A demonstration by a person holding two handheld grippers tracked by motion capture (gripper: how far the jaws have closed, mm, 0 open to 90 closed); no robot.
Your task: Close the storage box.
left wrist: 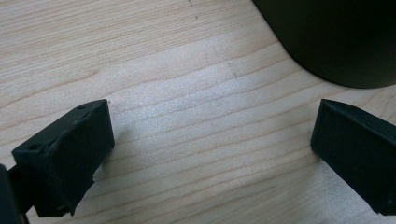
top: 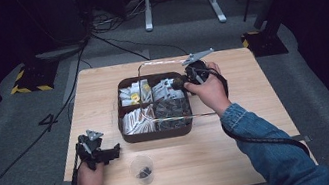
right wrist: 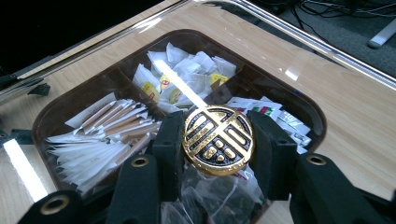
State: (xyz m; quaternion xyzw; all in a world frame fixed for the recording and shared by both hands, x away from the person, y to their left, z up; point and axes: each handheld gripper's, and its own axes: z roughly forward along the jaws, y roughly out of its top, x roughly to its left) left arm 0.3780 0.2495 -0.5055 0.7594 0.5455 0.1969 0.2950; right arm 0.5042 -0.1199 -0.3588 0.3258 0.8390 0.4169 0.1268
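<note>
A person's right gripper [right wrist: 217,154] grips the round gold-and-black knob [right wrist: 218,140] of a clear lid [right wrist: 327,51], its two black jaws closed on either side of the knob, above a dark brown four-compartment tray [top: 157,133] of sachets on a light wooden table [top: 263,121]. In the right gripper view the lid's bright edge runs well beyond the tray's far rim and reflections streak across it, so the lid looks lifted or tilted off the tray rather than seated, though the gap cannot be judged. Under it lie white and yellow tea-bag packets [right wrist: 180,74] in the far compartment and paper sugar sticks [right wrist: 100,135] in the one to its left. The left gripper [top: 95,151] rests on the table in front of the tray's near-left corner, jaws set wide apart over bare wood and holding nothing. A small clear plastic cup [top: 143,169] with something dark inside stands in front of the tray, just right of that gripper. The step in hand appears to be uncovering the tray; the next move likely calls for carrying the lid clear of the tray and setting it flat on open table, keeping the grip firm so the knob does not slip.
</note>
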